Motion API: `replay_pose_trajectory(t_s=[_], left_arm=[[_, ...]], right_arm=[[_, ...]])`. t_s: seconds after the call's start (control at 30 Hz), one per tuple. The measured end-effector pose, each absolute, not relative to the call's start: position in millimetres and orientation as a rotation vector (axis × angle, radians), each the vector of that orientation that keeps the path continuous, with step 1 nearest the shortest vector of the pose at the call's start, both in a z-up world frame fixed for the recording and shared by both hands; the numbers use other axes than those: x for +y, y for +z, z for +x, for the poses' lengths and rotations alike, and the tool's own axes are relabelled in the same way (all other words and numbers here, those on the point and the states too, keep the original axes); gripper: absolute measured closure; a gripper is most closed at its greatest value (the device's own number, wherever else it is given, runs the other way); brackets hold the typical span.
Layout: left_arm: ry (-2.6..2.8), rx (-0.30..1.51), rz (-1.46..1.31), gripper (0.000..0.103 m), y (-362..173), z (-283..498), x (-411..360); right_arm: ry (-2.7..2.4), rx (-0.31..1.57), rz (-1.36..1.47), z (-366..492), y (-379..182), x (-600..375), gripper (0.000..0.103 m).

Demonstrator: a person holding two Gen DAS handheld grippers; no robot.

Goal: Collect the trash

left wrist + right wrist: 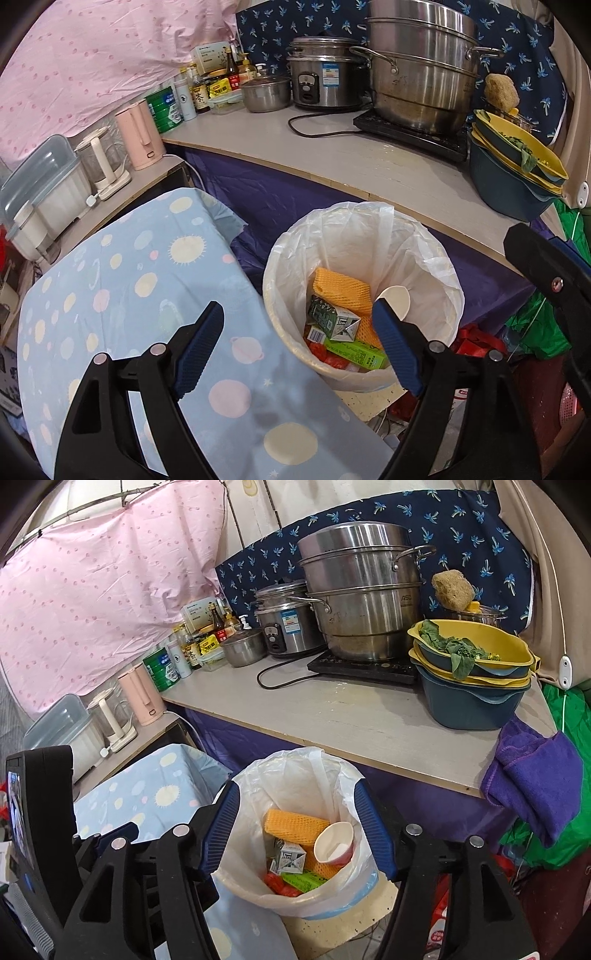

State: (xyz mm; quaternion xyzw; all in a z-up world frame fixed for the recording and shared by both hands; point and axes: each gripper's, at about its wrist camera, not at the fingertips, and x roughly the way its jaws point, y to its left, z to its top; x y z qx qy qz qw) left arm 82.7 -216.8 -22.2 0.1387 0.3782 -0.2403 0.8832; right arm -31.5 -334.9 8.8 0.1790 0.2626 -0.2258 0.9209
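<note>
Both the left claw [299, 345] and the right claw [297, 827] hang wide and empty above the lined trash bin [258, 890]. Inside lie an orange foam net [295, 821], a paper cup [334, 842] and a carton [290, 858].

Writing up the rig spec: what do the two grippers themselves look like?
Both match: the left gripper and right gripper have black plastic linkage arms with triangular cut-outs and round silver pivot pins. Each carries two long, tapered fingers faced with ribbed dark-blue pads. No cables or sleeves show. The left unit's body, seen from the right wrist, looks to carry a small screen.
</note>
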Motion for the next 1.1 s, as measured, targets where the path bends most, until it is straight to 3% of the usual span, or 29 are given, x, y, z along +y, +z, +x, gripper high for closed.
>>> replay_pose_trajectory(t_s=[0.47, 1.1], left_arm=[[-0.420, 0.768, 0.262, 0.016, -22, 63, -177], [-0.366, 0.814, 0.235, 0.014, -35, 44, -134]], right_arm=[[-0.452, 0.593, 0.330, -52, -2, -302, 0.023], [-0.445, 0.707, 0.293, -64, -23, -273, 0.016]])
